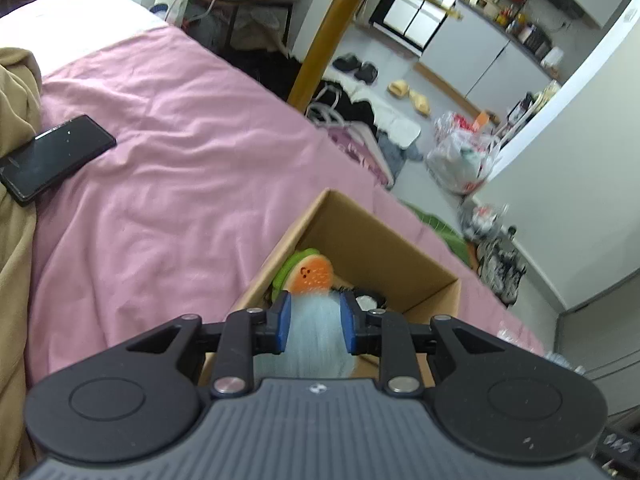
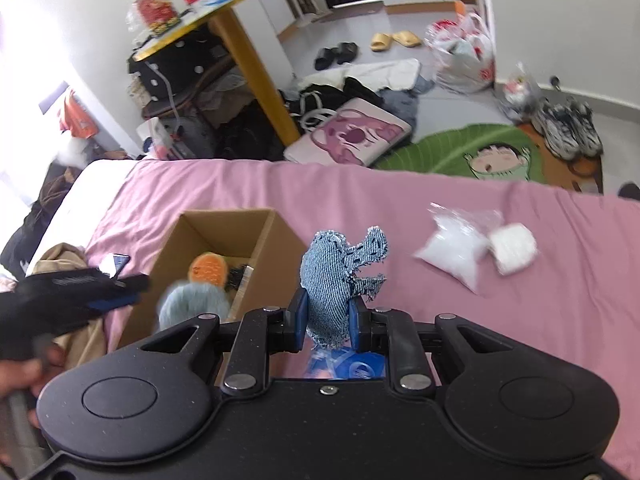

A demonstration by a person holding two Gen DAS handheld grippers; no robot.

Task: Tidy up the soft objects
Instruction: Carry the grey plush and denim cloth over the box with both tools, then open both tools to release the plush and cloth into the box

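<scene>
An open cardboard box [image 1: 362,224] [image 2: 224,220] sits on the pink bedsheet. Inside lies an orange and green plush slice [image 1: 310,272] [image 2: 208,268] beside something dark. My left gripper [image 1: 315,322] is shut on a pale blue fluffy toy [image 1: 312,336] [image 2: 192,300], held over the box's near end. My right gripper [image 2: 328,320] is shut on a blue denim soft toy [image 2: 340,276], upright above the sheet just right of the box. A clear bag of white stuffing [image 2: 460,248] and a white soft roll [image 2: 514,246] lie on the sheet further right.
A black phone [image 1: 52,156] rests on the sheet at left by a tan blanket [image 1: 16,200]. Beyond the bed edge stand a yellow table leg [image 1: 328,32], shoes, bags and a green rug [image 2: 472,148] on a cluttered floor. A hand [image 2: 20,372] holds the left gripper.
</scene>
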